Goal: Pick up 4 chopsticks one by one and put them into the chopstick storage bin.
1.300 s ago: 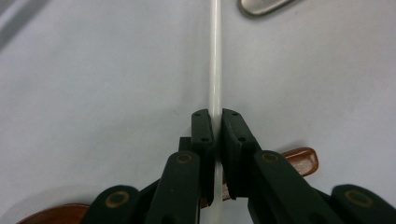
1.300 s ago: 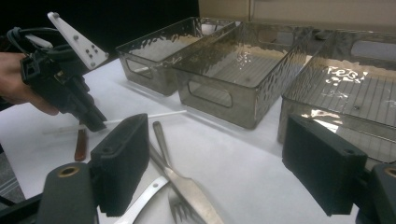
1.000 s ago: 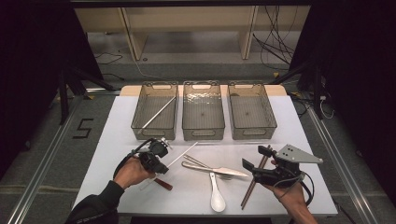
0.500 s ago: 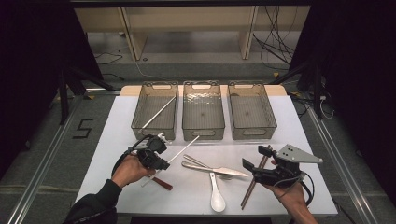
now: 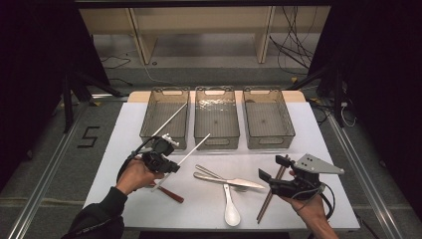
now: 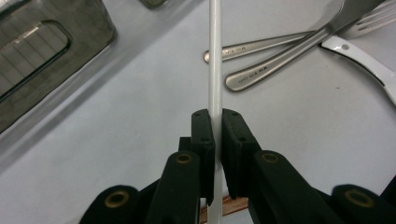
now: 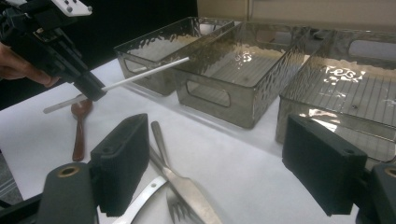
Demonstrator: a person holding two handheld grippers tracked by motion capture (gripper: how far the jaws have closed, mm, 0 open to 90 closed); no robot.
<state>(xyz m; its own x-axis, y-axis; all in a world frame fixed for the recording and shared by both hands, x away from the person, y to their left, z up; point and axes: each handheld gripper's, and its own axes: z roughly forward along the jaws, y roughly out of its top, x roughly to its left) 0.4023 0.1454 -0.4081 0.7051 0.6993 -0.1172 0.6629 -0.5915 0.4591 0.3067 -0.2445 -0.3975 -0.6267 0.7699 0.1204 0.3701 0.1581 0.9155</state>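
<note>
Left gripper (image 5: 166, 160) is clamped on a white chopstick (image 5: 191, 148), pads pinching it near the low end so most of the length sticks out ahead of the jaws; I read that as a grip chosen to steer the tip into a bin. Stick is off the table, angled up toward the left bin (image 5: 152, 130), which already has a matching white chopstick (image 5: 169, 120) leaning in it, so I judge that's the destination. Just below the left gripper lies a brown spoon (image 5: 169, 192), likely parked for a later pick. Ahead and right of it: knife (image 5: 229, 180) crossed over a fork (image 5: 219, 176), white ceramic spoon (image 5: 231, 211) beside them. Middle bin (image 5: 217, 143) and right bin (image 5: 270, 142) look empty, presumably one per utensil type. Right gripper (image 5: 267, 173) sits jaws apart, holding nothing, just beside the dark chopsticks (image 5: 268, 195), my guess is staged for the next grab.
</note>
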